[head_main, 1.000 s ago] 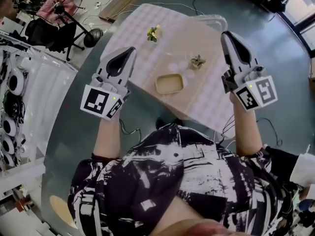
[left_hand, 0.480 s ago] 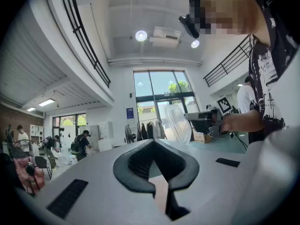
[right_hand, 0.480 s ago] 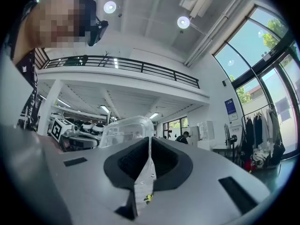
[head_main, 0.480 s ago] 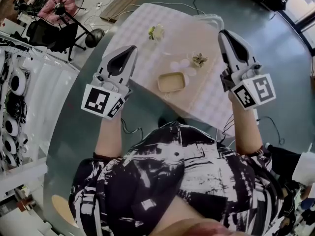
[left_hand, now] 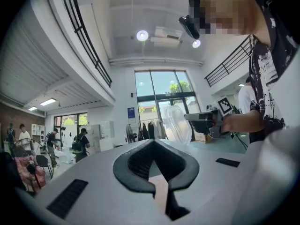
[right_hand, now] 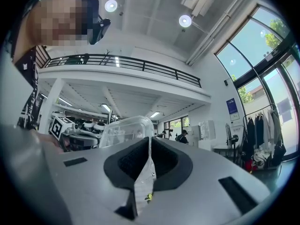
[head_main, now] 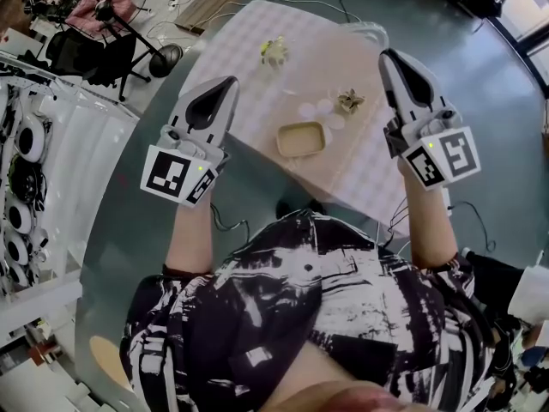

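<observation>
checked tablecloth point(head_main: 244, 37), rounded tan dish point(head_main: 301, 139), left tool point(head_main: 229, 83), right tool point(head_main: 388, 55) closed

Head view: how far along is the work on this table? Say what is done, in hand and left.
Done: nothing visibly; the tan dish looks empty. In hand: nothing; left gripper and right gripper are both shut, raised, touching nothing. Left: yellow flower and brown flower lie loose on the checked cloth, so seemingly everything.
</observation>
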